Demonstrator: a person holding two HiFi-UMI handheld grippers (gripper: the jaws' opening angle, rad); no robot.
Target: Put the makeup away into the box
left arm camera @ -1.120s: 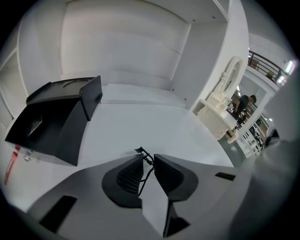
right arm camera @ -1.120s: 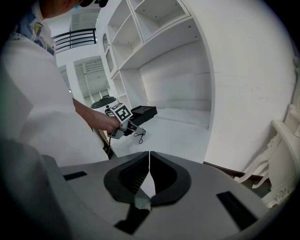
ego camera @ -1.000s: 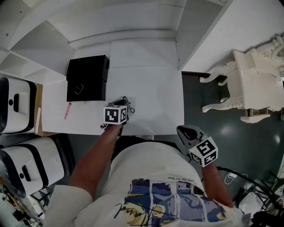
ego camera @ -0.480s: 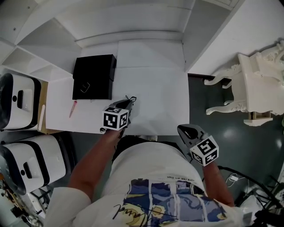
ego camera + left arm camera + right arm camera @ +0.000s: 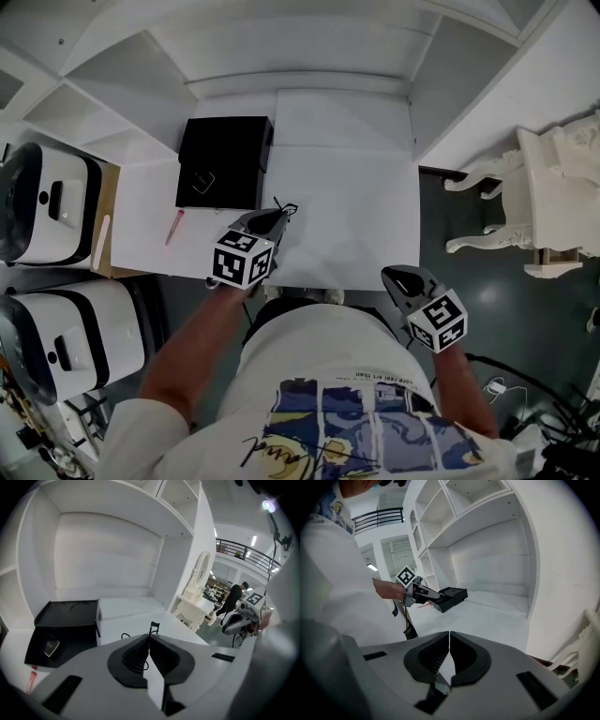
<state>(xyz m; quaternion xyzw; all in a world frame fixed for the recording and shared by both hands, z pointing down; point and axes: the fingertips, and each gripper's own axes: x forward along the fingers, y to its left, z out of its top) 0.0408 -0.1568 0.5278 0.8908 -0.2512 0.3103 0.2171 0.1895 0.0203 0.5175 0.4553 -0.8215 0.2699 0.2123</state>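
Note:
The black box [image 5: 225, 159] lies open at the table's back left, with a small dark item [image 5: 200, 181] inside; it shows too in the left gripper view [image 5: 65, 620]. A pink stick of makeup [image 5: 175, 227] lies on the white table [image 5: 347, 206] left of the box's front. My left gripper [image 5: 272, 217] hangs above the table's front edge, shut on a thin black wiry makeup tool [image 5: 153, 627] that pokes out past its tips [image 5: 284, 206]. My right gripper [image 5: 398, 278] is off the table's front right corner, shut and empty [image 5: 449, 639].
Two white machines with black bands [image 5: 42, 202] [image 5: 66, 328] stand left of the table beside a brown board [image 5: 105, 230]. White shelves [image 5: 122, 75] rise behind and at both sides. An ornate white piece of furniture [image 5: 553, 187] stands on the dark floor at right.
My left gripper has risen off the table with the black wiry tool in its jaws. The right gripper has shifted only a little.

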